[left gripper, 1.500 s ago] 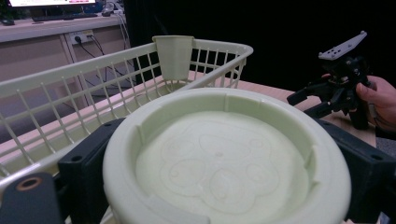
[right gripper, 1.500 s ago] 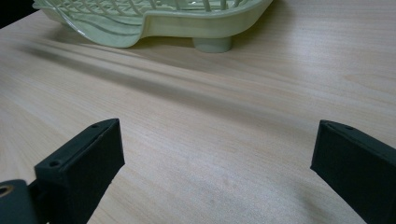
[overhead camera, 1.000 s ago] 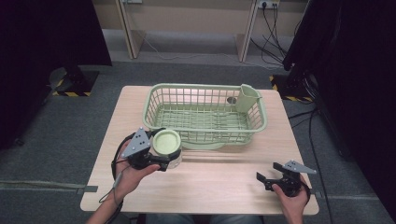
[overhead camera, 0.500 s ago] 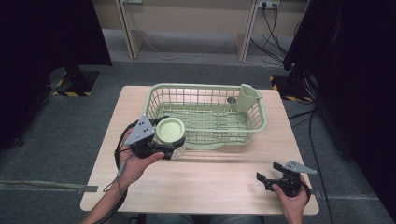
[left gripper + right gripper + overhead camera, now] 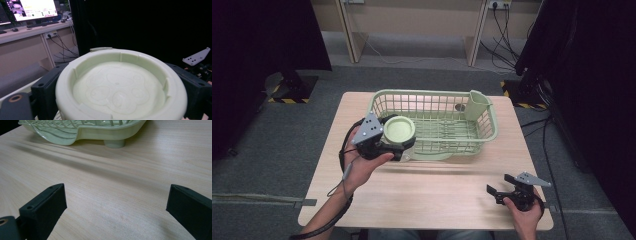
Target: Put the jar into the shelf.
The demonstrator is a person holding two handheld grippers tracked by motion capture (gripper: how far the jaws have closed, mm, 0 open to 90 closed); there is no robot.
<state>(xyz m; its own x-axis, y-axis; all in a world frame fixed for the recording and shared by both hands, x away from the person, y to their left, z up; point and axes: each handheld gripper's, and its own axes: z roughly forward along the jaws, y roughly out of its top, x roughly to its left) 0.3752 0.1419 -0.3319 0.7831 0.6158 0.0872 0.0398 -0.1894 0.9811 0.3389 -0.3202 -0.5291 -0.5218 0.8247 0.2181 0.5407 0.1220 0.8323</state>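
A pale green bowl (image 5: 399, 129) with an embossed paw-like pattern, pale green basket (image 5: 484, 131), light wood table (image 5: 432, 190).

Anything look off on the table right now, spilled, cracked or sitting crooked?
Nothing stands out. The green dish rack sits level on the wooden table, no spills visible. The left gripper clamps a pale green round cup, its embossed underside facing the left gripper view, with no cracks showing. The right gripper rests open, near the table edge.

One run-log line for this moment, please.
left gripper: shut on green bowl, upturned, at dish rack edge | right gripper: open, empty
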